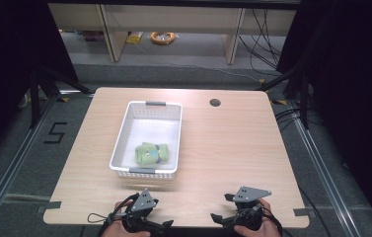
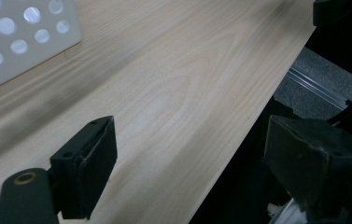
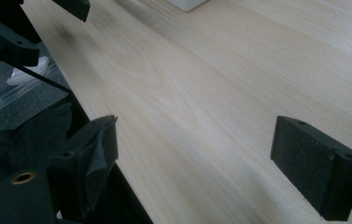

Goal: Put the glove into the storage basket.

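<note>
Both grippers [image 1: 166, 223] [image 1: 221, 210] gape at table's [image 1: 233, 148] near edge.

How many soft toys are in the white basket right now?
1: a green soft toy lies at the near end of the white basket, on the person's side. The basket floor is in full sight, so nothing seems hidden.

Light wooden table [image 1: 233, 148] with white perforated basket [image 1: 124, 133] on top.
</note>
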`<state>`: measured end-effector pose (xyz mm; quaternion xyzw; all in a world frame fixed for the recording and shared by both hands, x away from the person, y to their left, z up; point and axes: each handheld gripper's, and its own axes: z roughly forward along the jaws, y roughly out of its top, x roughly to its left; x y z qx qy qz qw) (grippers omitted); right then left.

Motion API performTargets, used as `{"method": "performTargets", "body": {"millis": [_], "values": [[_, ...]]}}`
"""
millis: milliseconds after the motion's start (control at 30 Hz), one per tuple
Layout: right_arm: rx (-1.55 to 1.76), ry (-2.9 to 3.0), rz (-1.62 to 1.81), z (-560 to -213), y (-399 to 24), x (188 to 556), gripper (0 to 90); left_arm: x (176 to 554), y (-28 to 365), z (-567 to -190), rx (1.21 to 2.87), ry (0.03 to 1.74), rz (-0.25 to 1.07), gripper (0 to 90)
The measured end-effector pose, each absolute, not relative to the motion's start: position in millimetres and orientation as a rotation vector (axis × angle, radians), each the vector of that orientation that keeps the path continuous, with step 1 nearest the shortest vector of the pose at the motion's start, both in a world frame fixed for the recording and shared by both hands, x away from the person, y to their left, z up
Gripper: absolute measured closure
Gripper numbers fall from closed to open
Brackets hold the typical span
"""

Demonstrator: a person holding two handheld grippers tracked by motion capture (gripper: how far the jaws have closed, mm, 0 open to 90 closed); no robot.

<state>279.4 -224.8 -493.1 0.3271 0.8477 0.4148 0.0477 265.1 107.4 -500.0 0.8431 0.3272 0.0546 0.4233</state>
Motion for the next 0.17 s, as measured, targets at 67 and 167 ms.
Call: {"method": "performTargets", "body": {"millis": [67, 167], "values": [[1.031, 2.543, 1.247, -492.6, -225.5, 277.9, 15.9, 266.1, 108.9, -500.0, 2.134, 0.825, 0.139, 16.6], [1.039, 2.548, 1.254, -493.3, -225.9, 278.5, 15.9, 266.4, 108.4, -500.3, 2.109, 0.825, 0.142, 16.6]]}}
